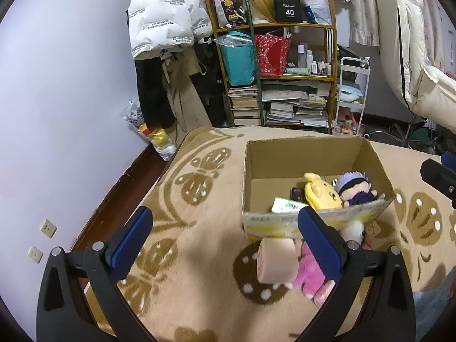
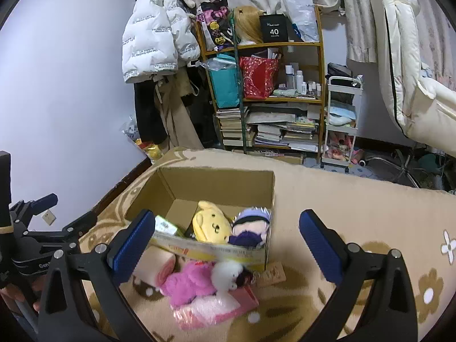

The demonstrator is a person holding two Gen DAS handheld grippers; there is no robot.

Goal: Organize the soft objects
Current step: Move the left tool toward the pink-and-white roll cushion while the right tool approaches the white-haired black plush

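An open cardboard box (image 1: 302, 154) (image 2: 216, 182) stands on the patterned blanket. Inside it lie a yellow plush (image 1: 320, 193) (image 2: 212, 225) and a purple-haired doll (image 1: 356, 189) (image 2: 252, 228). In front of the box on the blanket lie a pink roll-shaped plush (image 1: 275, 262) (image 2: 155, 265), a magenta plush (image 1: 309, 273) (image 2: 191, 282), a white fluffy plush (image 2: 228, 273) and a pink wrapped packet (image 2: 216, 307). My left gripper (image 1: 225, 245) is open and empty above the blanket, just left of the pile. My right gripper (image 2: 226, 245) is open and empty over the pile.
A beige blanket (image 1: 199, 256) with brown motifs covers the bed. Beyond it stand a cluttered shelf (image 1: 285, 77) with books and bags, hanging coats (image 1: 162, 20), a white trolley (image 1: 352, 94) and a small tag (image 2: 272, 275) beside the box. The left gripper shows at the right wrist view's left edge (image 2: 34, 228).
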